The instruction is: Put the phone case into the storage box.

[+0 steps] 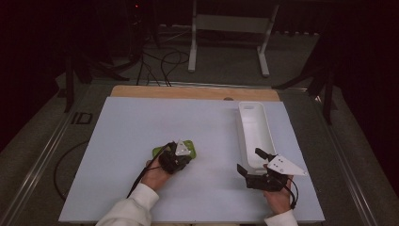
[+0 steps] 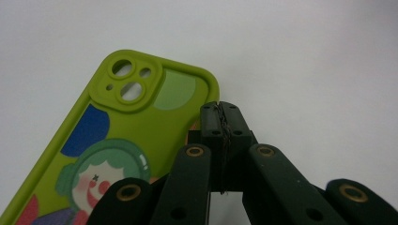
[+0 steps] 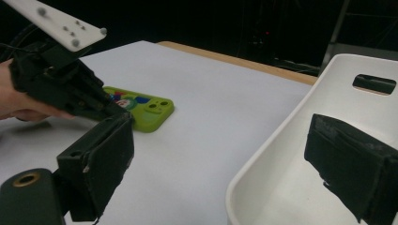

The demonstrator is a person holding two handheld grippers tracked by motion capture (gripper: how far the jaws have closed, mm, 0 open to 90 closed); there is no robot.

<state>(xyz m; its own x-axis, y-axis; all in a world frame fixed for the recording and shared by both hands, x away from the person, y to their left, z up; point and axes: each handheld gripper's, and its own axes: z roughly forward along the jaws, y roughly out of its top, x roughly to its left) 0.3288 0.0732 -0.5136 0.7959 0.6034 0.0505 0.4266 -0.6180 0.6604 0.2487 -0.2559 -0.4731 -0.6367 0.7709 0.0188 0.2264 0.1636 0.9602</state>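
Pale lavender-white and matte, the flat rectangular worktop (image 1: pixel 141 141) fills the middle of the high view, with a strip of light wood (image 1: pixel 188 92) along its far edge. Grey carpeted floor (image 1: pixel 226 66) surrounds it, black cables loop across the upper left of the frame, and a white metal stand (image 1: pixel 230 28) rises at upper centre against a dark room.

At lower centre-left of the high view lies the lime-green rubbery phone case (image 2: pixel 141 122), flat on the worktop; its corners are rounded, it has a raised camera block with round holes, and it bears a cartoon clown face and blue patches. The left gripper (image 2: pixel 220 112), black and hard-edged, has its fingers pressed together with nothing between them, their tips right at the case's long edge near its camera corner; whether they touch it I cannot tell.

At right of the high view stands a long, narrow, glossy white plastic tray (image 1: pixel 268 134) with rounded walls and a slot handle at its end. The right gripper (image 1: pixel 256 161) sits at the tray's near end, its fingers (image 3: pixel 105 161) wide apart, one over the worktop, the other over the tray's hollow.
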